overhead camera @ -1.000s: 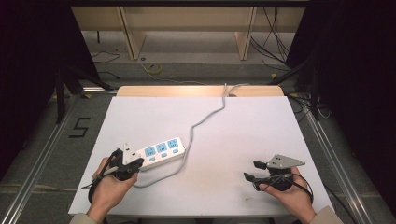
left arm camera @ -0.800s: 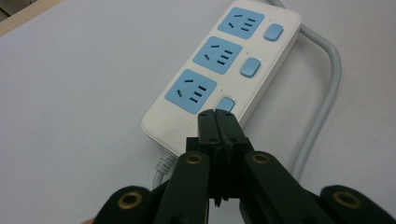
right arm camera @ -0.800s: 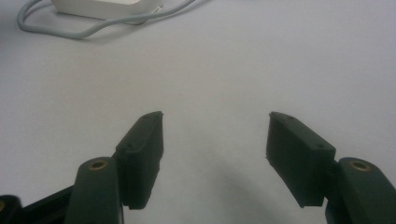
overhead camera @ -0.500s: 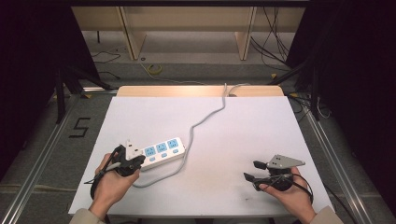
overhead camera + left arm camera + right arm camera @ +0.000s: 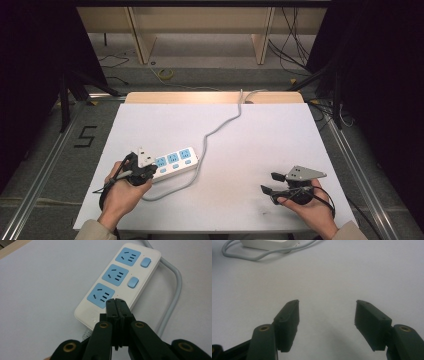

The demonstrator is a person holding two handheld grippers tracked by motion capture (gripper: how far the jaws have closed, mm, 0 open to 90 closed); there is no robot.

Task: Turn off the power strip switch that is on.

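On the matte white table (image 5: 280, 130), a glossy, round-cornered power strip (image 5: 120, 277) with three blue sockets. Left gripper (image 5: 116, 305), jaws pressed together, tips over its nearest switch; right gripper (image 5: 327, 315), jaws spread, well apart.

The power strip (image 5: 117, 280) has a smooth white plastic shell with a slight sheen; its socket faces (image 5: 127, 256) and switch buttons (image 5: 132, 282) are matt light-blue plastic. Its cable (image 5: 172, 297) is sheathed in smooth pale-grey rubbery plastic. The table (image 5: 260, 135) wears a matt white covering, paper-like and even, with a bare light wood edge (image 5: 200, 97) at the far side. The left gripper (image 5: 116, 305) and right gripper (image 5: 327, 320) are matt black plastic, faintly grainy, with brass-coloured metal rivets (image 5: 104, 325). The right gripper's top plate (image 5: 302, 173) is dull grey.
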